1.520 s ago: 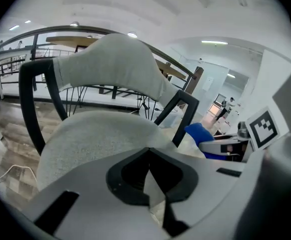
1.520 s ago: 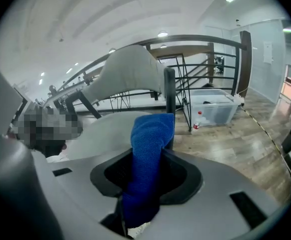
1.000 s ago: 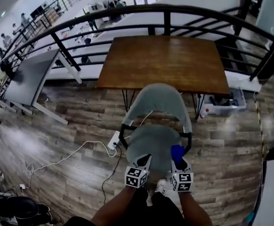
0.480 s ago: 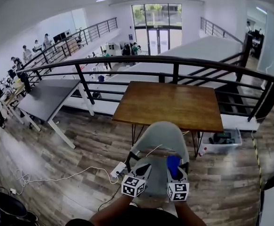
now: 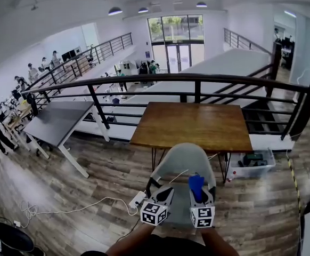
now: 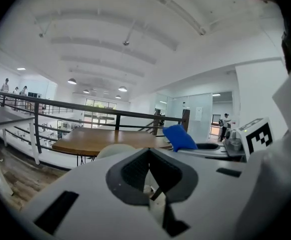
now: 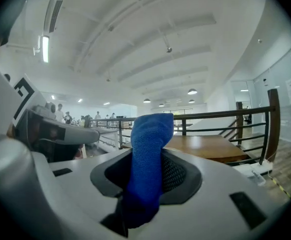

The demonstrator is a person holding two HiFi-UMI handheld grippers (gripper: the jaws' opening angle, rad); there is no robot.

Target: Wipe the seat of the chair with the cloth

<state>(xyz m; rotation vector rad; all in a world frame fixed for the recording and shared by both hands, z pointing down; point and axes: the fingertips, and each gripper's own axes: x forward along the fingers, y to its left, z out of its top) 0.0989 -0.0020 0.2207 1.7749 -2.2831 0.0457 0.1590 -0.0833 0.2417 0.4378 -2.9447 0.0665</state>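
Note:
The grey chair point(image 5: 182, 161) stands tucked against the brown table point(image 5: 195, 126), its backrest toward the table. Both grippers are held level above the seat, which they mostly hide in the head view. My right gripper point(image 5: 197, 192) point(image 7: 148, 176) is shut on the blue cloth point(image 5: 196, 183) point(image 7: 149, 154), which sticks up from between the jaws. My left gripper point(image 5: 163, 193) point(image 6: 149, 173) is beside it, shut with nothing between its jaws. In the left gripper view the blue cloth point(image 6: 178, 137) shows at the right, and the chair's backrest point(image 6: 114, 150) peeks over the jaws.
A black railing point(image 5: 197, 81) runs behind the table. A grey table point(image 5: 56, 120) stands at the left. A white power strip point(image 5: 137, 199) and cable point(image 5: 75, 209) lie on the wooden floor left of the chair. A clear bin point(image 5: 253, 163) sits at the right.
The head view has tilted up from the chair seat to the hall. Both grippers have lifted off the seat and point level; the cloth stays in the right gripper.

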